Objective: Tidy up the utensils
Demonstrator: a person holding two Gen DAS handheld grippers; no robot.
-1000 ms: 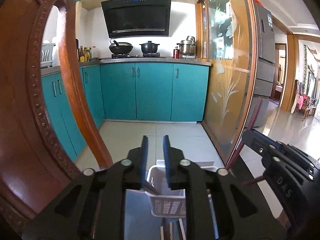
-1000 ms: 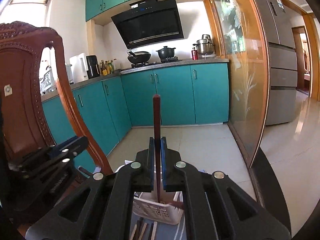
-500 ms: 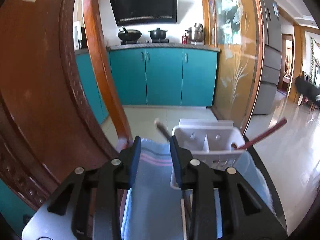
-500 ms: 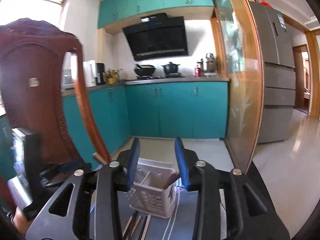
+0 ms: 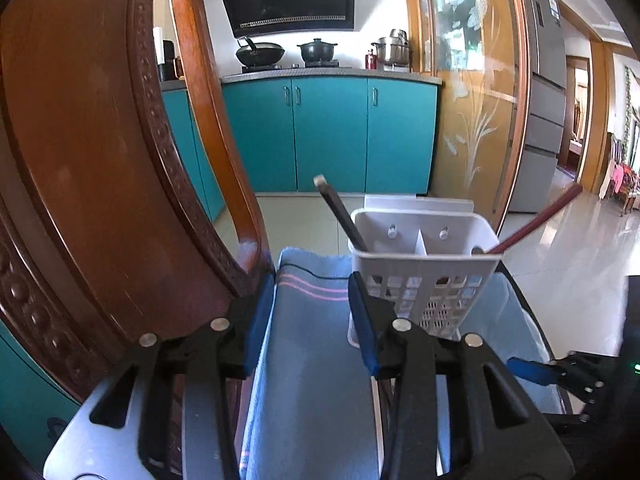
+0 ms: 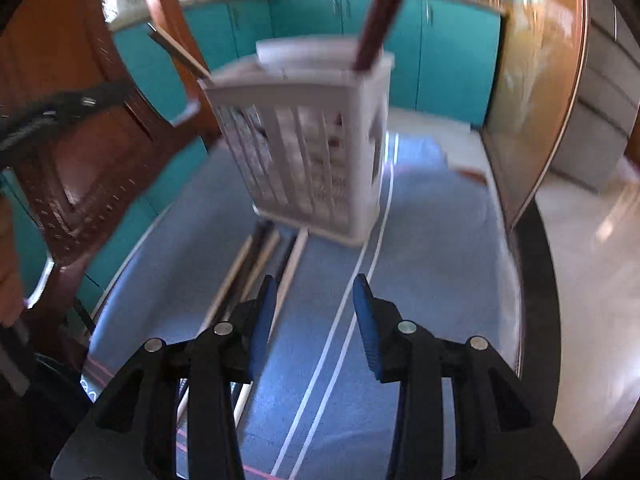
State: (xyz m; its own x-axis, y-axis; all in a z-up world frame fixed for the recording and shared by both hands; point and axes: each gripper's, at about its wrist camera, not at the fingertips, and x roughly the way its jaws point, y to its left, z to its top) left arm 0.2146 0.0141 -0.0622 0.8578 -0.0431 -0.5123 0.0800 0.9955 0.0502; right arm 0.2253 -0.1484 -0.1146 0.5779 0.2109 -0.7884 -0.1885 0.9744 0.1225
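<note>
A white slotted utensil basket (image 5: 424,264) stands on a blue cloth (image 5: 312,360). A dark chopstick (image 5: 340,212) leans out of its left compartment and a red-brown chopstick (image 5: 536,220) out of its right one. My left gripper (image 5: 310,316) is open and empty, low over the cloth, just left of the basket. In the right wrist view the basket (image 6: 304,144) is ahead with the red-brown chopstick (image 6: 380,16) upright in it. Several chopsticks (image 6: 260,272) lie on the cloth in front of it. My right gripper (image 6: 314,312) is open and empty above the cloth, just right of them.
A carved wooden chair back (image 5: 100,168) rises close on the left. The table's dark rim (image 6: 540,280) curves on the right. Teal kitchen cabinets (image 5: 332,132) and a glass door (image 5: 476,112) stand beyond. The other gripper (image 5: 560,372) shows at lower right.
My right gripper let go of the red-brown chopstick into the basket, opened, and dropped low over the cloth. My left gripper opened wider and came down left of the basket.
</note>
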